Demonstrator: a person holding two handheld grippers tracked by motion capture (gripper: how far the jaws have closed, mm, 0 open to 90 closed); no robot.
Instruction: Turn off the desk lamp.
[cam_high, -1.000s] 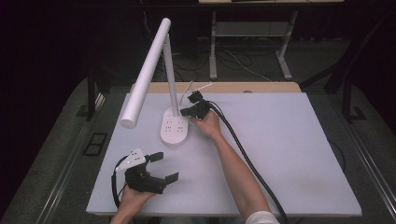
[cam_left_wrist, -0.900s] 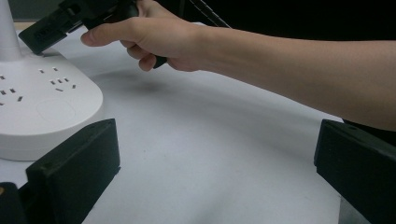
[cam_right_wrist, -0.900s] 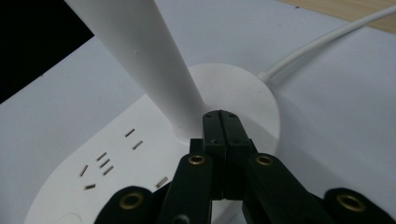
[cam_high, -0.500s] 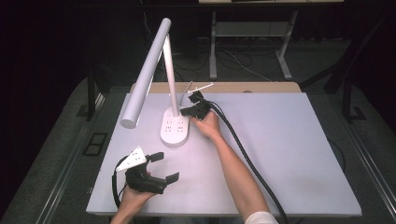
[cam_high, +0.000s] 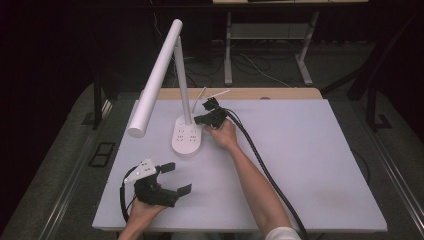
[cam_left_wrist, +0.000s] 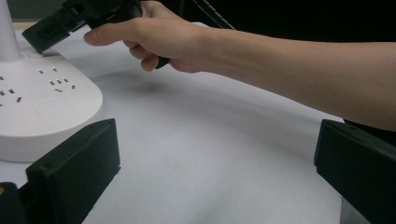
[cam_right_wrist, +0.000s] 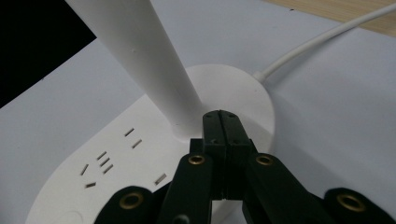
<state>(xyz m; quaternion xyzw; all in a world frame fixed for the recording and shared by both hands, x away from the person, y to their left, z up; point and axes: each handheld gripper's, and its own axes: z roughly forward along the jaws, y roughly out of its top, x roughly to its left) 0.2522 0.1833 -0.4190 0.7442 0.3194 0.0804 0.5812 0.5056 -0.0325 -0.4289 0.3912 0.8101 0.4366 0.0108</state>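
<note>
While seemingly touching the lamp base (cam_high: 187, 140), right gripper (cam_high: 199, 119) fingers pressed together, forearm outstretched; left gripper (cam_high: 175, 179) fingers apart.

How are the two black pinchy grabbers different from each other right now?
The left gripper has its jaws wide apart with nothing between them; the right gripper has its jaws pressed shut. The left gripper sits near the table's front edge, the right gripper at the lamp base, beside the stem. Both are black and hand-held.

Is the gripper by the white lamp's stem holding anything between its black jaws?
No: the right gripper has its jaws pressed flat together, empty, tips over the white oval lamp base beside the stem.
</note>
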